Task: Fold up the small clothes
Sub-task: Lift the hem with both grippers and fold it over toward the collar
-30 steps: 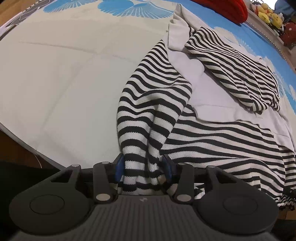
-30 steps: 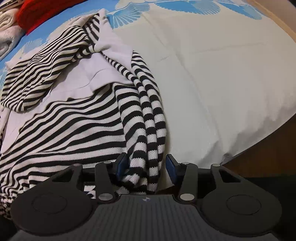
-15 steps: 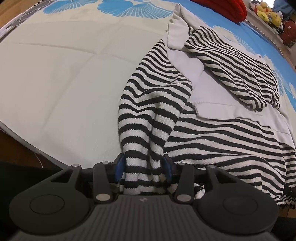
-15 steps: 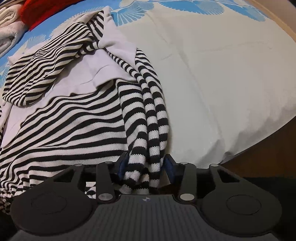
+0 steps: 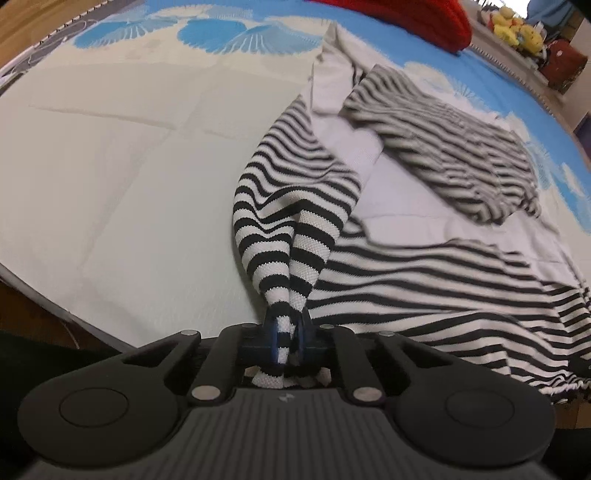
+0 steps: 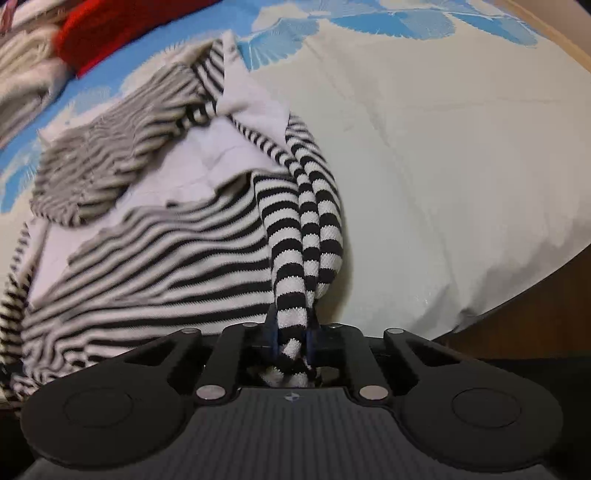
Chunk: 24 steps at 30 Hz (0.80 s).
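Observation:
A black-and-white striped knit garment [image 5: 424, 266] with white panels lies on the bed, partly folded over itself. My left gripper [image 5: 287, 334] is shut on its near left corner, and the fabric bunches into a tight pinch between the blue pads. My right gripper [image 6: 291, 332] is shut on the near right corner of the same striped garment [image 6: 155, 251], which is also gathered into a narrow twist. Both corners are lifted slightly off the sheet. The far parts of the garment look blurred.
The bed sheet [image 5: 122, 177] is cream with blue fan patterns at the far side. A red cloth [image 5: 413, 18] and stuffed toys [image 5: 517, 27] lie at the far end. The bed's near edge [image 6: 517, 291] drops to dark floor. White folded cloth [image 6: 22, 74] lies far left.
Both grippers have closed from open onto the garment's near corners. The fabric is now pinched narrow and pulled up, and the garment has shifted.

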Each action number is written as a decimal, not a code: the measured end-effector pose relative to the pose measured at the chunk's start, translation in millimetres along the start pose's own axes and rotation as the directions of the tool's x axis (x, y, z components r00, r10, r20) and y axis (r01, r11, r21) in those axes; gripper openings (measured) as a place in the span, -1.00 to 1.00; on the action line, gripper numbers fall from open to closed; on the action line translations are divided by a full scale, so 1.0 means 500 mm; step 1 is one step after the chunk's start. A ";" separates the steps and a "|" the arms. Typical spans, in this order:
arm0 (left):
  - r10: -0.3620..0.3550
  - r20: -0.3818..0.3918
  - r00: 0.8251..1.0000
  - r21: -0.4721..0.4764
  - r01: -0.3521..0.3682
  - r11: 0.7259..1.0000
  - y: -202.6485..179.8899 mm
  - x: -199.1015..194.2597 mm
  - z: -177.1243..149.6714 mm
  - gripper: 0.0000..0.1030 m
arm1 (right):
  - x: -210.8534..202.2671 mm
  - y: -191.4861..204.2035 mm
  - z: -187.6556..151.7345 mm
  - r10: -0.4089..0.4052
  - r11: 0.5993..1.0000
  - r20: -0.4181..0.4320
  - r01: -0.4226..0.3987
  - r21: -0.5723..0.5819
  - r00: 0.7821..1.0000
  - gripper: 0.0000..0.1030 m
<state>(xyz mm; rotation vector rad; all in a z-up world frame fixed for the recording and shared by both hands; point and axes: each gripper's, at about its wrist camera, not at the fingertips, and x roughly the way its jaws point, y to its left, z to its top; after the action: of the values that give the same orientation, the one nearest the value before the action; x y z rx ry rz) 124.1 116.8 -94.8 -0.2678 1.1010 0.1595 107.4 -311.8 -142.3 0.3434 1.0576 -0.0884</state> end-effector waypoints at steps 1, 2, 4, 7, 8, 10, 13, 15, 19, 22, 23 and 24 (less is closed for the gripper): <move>-0.018 0.015 1.000 -0.005 0.018 1.000 0.001 -0.016 0.004 -0.82 | -0.011 -0.003 0.002 0.012 1.000 0.019 -0.013 0.010 1.000 -0.80; -0.038 0.037 0.999 -0.008 0.039 0.999 0.002 -0.036 0.009 -0.82 | -0.023 -0.004 0.005 0.022 1.000 0.037 -0.022 0.014 0.999 -0.81; -0.088 0.084 0.993 0.008 0.088 0.996 0.004 -0.086 0.020 -0.82 | -0.059 -0.004 0.011 0.055 0.998 0.080 -0.056 0.009 0.995 -0.83; -0.166 0.131 0.977 0.041 0.162 0.986 0.011 -0.178 0.029 -0.83 | -0.133 -0.008 0.028 0.125 0.992 0.156 -0.124 -0.015 0.980 -0.84; -0.190 0.146 0.971 0.048 0.184 0.982 0.014 -0.206 0.027 -0.83 | -0.164 -0.014 0.033 0.152 0.988 0.177 -0.152 -0.012 0.972 -0.85; -0.241 0.180 0.954 0.069 0.232 0.970 0.026 -0.268 0.016 -0.83 | -0.225 -0.027 0.036 0.204 0.978 0.203 -0.208 -0.002 0.958 -0.85; -0.293 0.210 0.933 0.063 0.286 0.956 0.049 -0.330 0.002 -0.83 | -0.322 -0.046 0.031 0.261 0.963 0.244 -0.271 0.006 0.934 -0.85; -0.319 0.211 0.924 0.048 0.317 0.947 0.055 -0.339 0.012 -0.83 | -0.378 -0.054 0.025 0.285 0.955 0.273 -0.295 -0.004 0.919 -0.85; -0.333 0.193 0.923 0.056 0.329 0.943 0.040 -0.293 0.086 -0.82 | -0.392 -0.046 0.057 0.293 0.954 0.282 -0.299 -0.025 0.914 -0.85; -0.339 0.150 0.929 0.048 0.335 0.941 0.032 -0.217 0.170 -0.82 | -0.337 -0.025 0.117 0.267 0.962 0.274 -0.273 -0.018 0.924 -0.85; -0.340 0.127 0.932 0.049 0.336 0.940 0.029 -0.184 0.201 -0.82 | -0.312 -0.017 0.144 0.274 0.960 0.266 -0.278 -0.020 0.924 -0.85; -0.337 0.099 0.936 0.056 0.333 0.941 0.023 -0.150 0.233 -0.82 | -0.287 -0.009 0.172 0.275 0.960 0.258 -0.279 -0.023 0.926 -0.85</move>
<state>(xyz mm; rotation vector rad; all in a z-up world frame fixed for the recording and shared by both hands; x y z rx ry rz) 187.5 162.1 20.5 -0.4035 0.9358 -0.1509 107.8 -356.5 18.9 0.4779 0.7408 0.1110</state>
